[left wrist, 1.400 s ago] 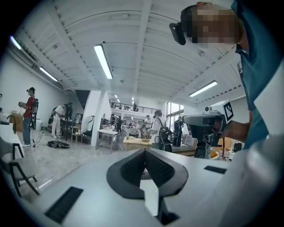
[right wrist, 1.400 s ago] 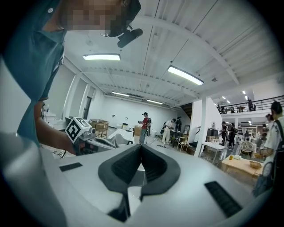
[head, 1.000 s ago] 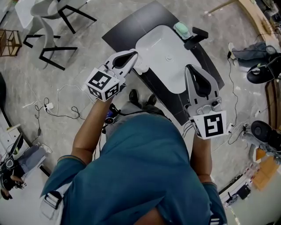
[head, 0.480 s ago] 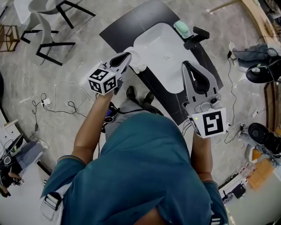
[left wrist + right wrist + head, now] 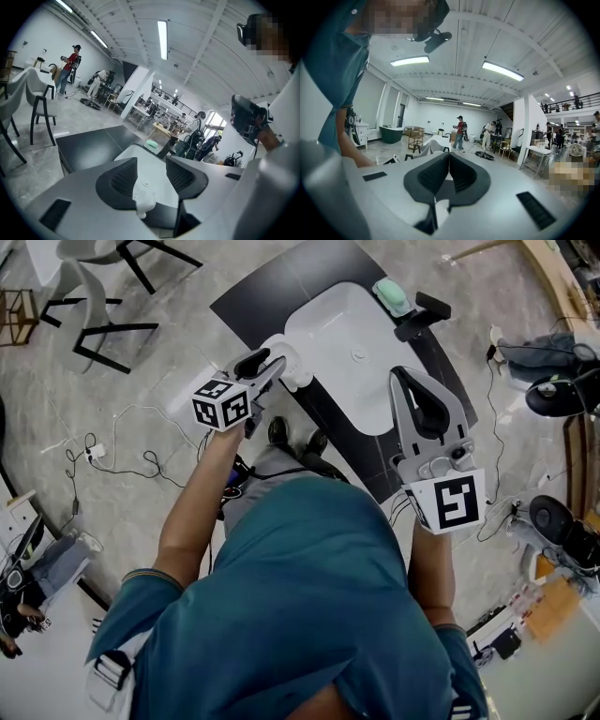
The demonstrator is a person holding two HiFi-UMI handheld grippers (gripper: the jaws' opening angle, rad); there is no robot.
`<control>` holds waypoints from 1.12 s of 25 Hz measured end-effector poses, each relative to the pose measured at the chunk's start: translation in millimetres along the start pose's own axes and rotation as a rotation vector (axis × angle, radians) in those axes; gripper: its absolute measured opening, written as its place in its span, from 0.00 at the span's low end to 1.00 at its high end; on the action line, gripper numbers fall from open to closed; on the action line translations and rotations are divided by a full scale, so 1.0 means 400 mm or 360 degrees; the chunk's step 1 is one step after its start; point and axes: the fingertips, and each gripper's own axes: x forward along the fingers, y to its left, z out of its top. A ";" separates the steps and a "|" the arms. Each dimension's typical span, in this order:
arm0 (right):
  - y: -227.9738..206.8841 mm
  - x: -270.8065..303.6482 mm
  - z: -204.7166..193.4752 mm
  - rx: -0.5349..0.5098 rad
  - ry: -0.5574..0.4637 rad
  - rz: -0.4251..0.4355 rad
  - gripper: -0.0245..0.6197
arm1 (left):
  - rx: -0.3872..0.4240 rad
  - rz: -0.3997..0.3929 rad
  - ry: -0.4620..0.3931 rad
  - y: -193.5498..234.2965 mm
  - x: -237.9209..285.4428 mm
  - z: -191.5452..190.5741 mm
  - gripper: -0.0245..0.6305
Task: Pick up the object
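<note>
A white basin [image 5: 342, 329] rests on a dark table [image 5: 272, 287]. At the basin's near left corner sits a small white object [image 5: 292, 369]. My left gripper [image 5: 272, 360] has its tips at that object, and its jaws are opening. In the left gripper view the white object [image 5: 143, 199] shows low between the parted pads of the left gripper [image 5: 152, 161], with a gap on its right side. My right gripper [image 5: 405, 379] hovers over the basin's right edge. Seen in its own view, the right gripper [image 5: 449, 154] is shut with nothing between its pads.
A pale green object [image 5: 391, 296] and a black fixture [image 5: 420, 320] lie at the basin's far end. Chairs [image 5: 103, 296] stand at the far left. Cables [image 5: 112, 456] trail over the floor on the left. Bags and gear [image 5: 553, 381] crowd the right side.
My left gripper has shifted slightly left and back along the basin's corner, and its jaws now look parted. The right gripper has barely moved.
</note>
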 end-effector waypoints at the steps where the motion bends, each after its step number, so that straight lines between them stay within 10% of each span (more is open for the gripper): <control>1: 0.001 0.001 -0.001 0.0009 0.0002 -0.0001 0.06 | -0.0021 0.0006 0.0007 0.006 0.002 -0.007 0.32; 11: 0.008 0.008 -0.012 -0.0001 0.0022 0.0009 0.06 | -0.0164 0.0082 0.0073 0.062 0.016 -0.078 0.52; 28: 0.020 0.017 -0.027 -0.0007 0.0061 0.0008 0.06 | -0.0536 0.0098 0.0094 0.133 0.036 -0.189 0.58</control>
